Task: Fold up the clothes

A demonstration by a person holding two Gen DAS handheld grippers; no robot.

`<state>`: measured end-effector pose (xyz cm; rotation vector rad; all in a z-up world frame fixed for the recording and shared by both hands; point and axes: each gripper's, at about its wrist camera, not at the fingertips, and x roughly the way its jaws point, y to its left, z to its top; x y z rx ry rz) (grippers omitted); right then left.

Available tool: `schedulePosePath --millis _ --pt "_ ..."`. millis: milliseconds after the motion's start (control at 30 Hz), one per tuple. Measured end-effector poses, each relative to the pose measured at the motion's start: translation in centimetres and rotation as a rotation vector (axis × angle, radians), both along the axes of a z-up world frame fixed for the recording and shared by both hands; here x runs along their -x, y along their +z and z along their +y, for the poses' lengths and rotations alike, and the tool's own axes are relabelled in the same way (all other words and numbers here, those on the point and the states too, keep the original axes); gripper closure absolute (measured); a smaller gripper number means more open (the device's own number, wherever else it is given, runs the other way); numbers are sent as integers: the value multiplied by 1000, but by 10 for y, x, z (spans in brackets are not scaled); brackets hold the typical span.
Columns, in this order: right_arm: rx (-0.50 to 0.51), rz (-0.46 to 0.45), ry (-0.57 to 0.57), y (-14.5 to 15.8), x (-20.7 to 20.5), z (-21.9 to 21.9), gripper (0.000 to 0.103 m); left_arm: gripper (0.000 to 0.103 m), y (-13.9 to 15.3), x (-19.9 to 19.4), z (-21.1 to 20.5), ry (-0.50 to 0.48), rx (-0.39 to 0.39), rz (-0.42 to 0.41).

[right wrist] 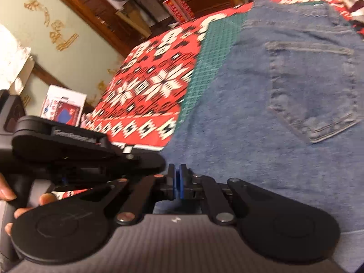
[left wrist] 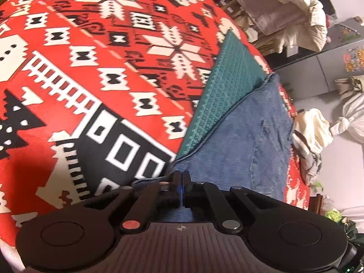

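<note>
Right up against the lens, the left gripper (left wrist: 181, 177) has its two black fingers pinched tight together on the near edge of the blue denim jeans (left wrist: 241, 145). Same story on the other side: the right gripper (right wrist: 177, 177) is clenched, blue pads pressed flat against each other, with the jeans' near edge running under its tips, though whether cloth sits between those pads I cannot tell. Jeans lie spread on a dark green quilted mat (left wrist: 225, 84), which peeks out along their left side. Back pocket (right wrist: 314, 91) faces up, stitching plain to see, off to the right and farther out. Under it all stretches a red blanket with white snowflakes and black patterns (left wrist: 95, 52). In the right wrist view, the left gripper sits near left, a hand (right wrist: 13, 202) wrapped around its handle. Far off, a white box (right wrist: 64, 104) stands against a pale green wall (right wrist: 27, 18).
</note>
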<state>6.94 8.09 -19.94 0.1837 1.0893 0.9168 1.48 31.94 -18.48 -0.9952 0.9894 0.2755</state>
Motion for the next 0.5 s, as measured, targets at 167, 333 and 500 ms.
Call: schedulePosePath --millis 167,333,500 --pt "-5 32 -133 -1 -22 -28 99 99 4 -8 -9 -35 -3 -29" --pt "-8 37 -235 2 -34 -53 98 99 -1 -19 -14 -55 1 -15" --pt "-10 87 -370 3 -47 -94 98 99 -3 -25 -14 -55 3 -15"
